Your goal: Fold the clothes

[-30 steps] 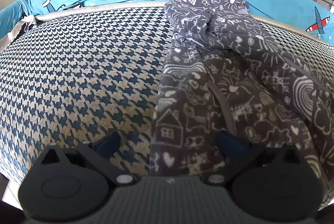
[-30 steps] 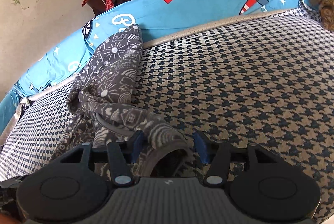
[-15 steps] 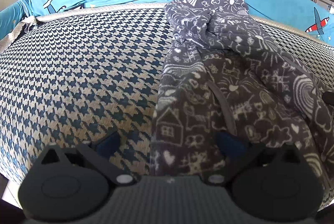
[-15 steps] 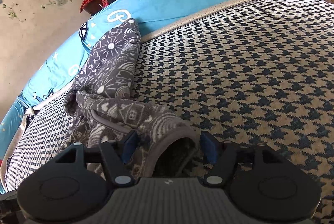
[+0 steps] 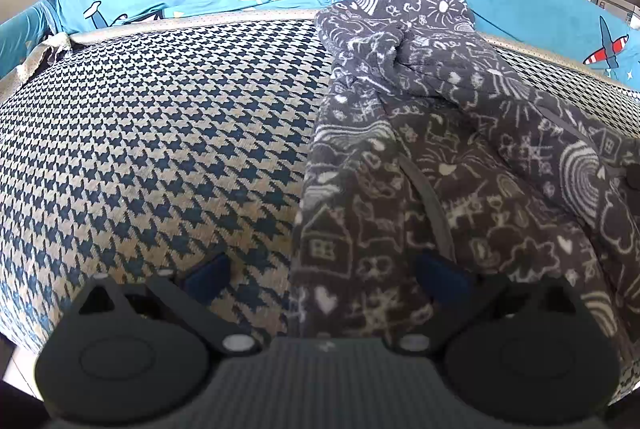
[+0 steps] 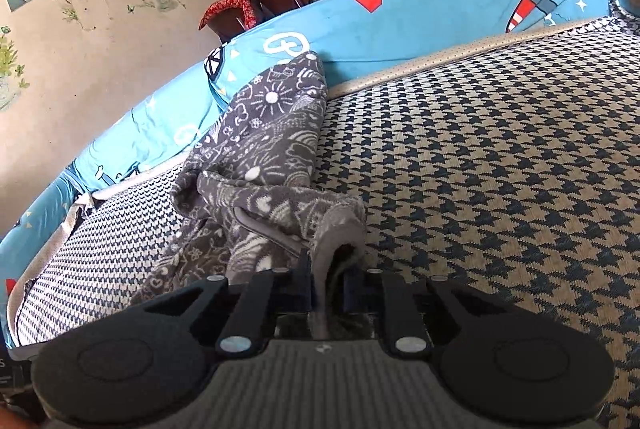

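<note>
While right gripper (image 6: 328,289) has jaws clamped on the sleeve cuff (image 6: 340,237) of the grey garment (image 5: 440,169) lying rumpled on the sofa seat (image 5: 160,129), w/ left gripper (image 5: 320,277) jaws spread over its hem, keep cuff taut & low, avoid bunching.

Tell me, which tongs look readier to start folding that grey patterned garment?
Right, probably. The right tongs are shut on the grey garment's cuff, while the left tongs sit open over its edge, gripping nothing.

The grey garment (image 6: 276,165) hem vanishes between the right gripper (image 6: 327,289) jaws, its sleeve cut off
</note>
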A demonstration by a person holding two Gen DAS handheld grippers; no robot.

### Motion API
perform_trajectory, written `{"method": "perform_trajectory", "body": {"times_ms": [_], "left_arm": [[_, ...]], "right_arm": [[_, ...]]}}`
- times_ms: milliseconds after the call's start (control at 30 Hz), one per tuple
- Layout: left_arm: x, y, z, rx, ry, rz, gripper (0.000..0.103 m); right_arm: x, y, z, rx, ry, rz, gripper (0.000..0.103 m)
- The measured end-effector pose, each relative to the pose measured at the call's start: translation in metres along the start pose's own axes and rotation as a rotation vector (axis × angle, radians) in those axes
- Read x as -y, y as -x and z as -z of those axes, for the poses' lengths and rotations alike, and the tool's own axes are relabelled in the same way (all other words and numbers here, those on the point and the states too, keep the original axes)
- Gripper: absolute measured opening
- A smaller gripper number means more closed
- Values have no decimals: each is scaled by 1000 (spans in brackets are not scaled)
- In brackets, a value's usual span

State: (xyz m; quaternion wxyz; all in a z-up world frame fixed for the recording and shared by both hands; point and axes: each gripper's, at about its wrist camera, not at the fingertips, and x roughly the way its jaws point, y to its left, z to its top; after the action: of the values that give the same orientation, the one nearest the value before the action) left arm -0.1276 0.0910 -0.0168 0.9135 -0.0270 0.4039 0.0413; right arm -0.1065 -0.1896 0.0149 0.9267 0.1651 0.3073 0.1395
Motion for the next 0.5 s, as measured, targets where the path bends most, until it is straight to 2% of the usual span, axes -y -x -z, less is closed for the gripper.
{"method": "perform_trajectory", "body": {"times_ms": [333,500], "left_arm": [[-7,4,0,2,26,-22,103],[-11,6,0,3,42,-23,103]], "right_arm": [[-58,28,8,17,125,-158,15],[-90,33,21,-16,208,-239,15]]}}
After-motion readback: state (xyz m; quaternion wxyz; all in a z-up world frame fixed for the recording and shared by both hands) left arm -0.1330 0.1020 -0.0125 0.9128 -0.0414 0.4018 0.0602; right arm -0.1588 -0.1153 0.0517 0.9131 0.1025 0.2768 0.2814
